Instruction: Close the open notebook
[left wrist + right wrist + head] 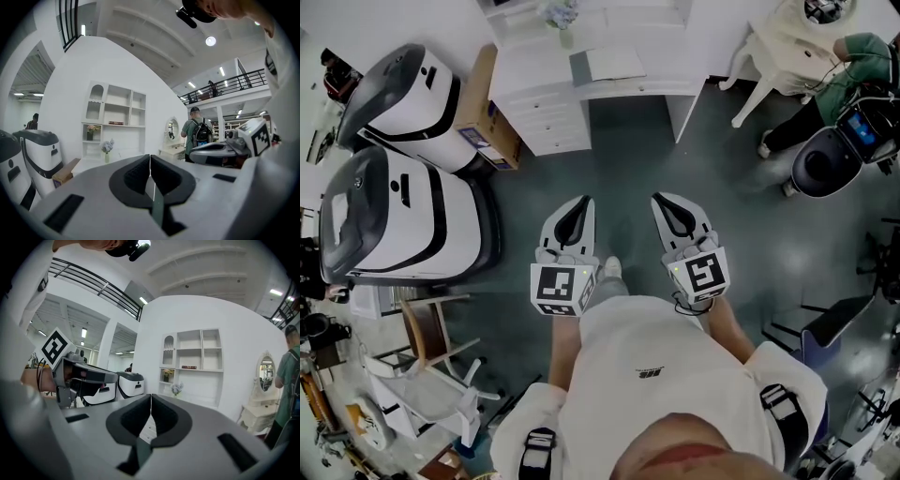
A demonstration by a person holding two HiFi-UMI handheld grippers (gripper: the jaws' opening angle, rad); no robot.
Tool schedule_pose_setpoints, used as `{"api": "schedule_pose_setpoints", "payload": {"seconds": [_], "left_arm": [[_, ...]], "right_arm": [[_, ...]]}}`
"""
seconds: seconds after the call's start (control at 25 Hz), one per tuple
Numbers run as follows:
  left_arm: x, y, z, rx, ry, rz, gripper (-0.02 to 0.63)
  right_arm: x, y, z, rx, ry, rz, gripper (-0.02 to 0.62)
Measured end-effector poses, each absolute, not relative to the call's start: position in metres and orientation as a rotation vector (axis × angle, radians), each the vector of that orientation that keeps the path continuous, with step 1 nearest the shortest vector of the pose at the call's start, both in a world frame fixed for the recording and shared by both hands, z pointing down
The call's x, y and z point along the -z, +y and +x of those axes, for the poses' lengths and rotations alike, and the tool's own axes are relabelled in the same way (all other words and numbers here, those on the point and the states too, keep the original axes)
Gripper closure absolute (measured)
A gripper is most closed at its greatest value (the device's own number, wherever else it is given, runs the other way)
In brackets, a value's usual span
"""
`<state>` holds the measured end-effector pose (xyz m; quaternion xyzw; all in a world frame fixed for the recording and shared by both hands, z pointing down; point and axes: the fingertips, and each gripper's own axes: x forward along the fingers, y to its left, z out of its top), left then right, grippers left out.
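The open notebook lies on the white desk far ahead of me, its white pages up and a grey cover edge at its left. Both grippers hang at waist height over the dark floor, well short of the desk. My left gripper is shut with nothing in it; in the left gripper view its black pads meet along one line. My right gripper is shut and empty too, its pads pressed together. Each gripper shows in the other's view: the right gripper and the left gripper.
A cardboard box leans against the desk's left side. Two large white-and-black machines stand at the left, a wooden chair below them. A seated person and a white chair are at the right. A shelf unit stands behind the desk.
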<state>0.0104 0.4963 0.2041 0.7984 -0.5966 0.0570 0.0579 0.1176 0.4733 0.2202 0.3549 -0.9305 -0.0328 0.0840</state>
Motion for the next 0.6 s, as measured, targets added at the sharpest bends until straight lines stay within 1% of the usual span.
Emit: {"api": "schedule_pose_setpoints", "payload": {"seconds": [0.6], "left_arm": [[-0.212, 0.417, -0.056, -0.152, -1.721, 2.468, 0.606]], "right_arm": [[-0.224, 0.396, 0.05, 0.107, -2.717, 1.145, 0.598]]}}
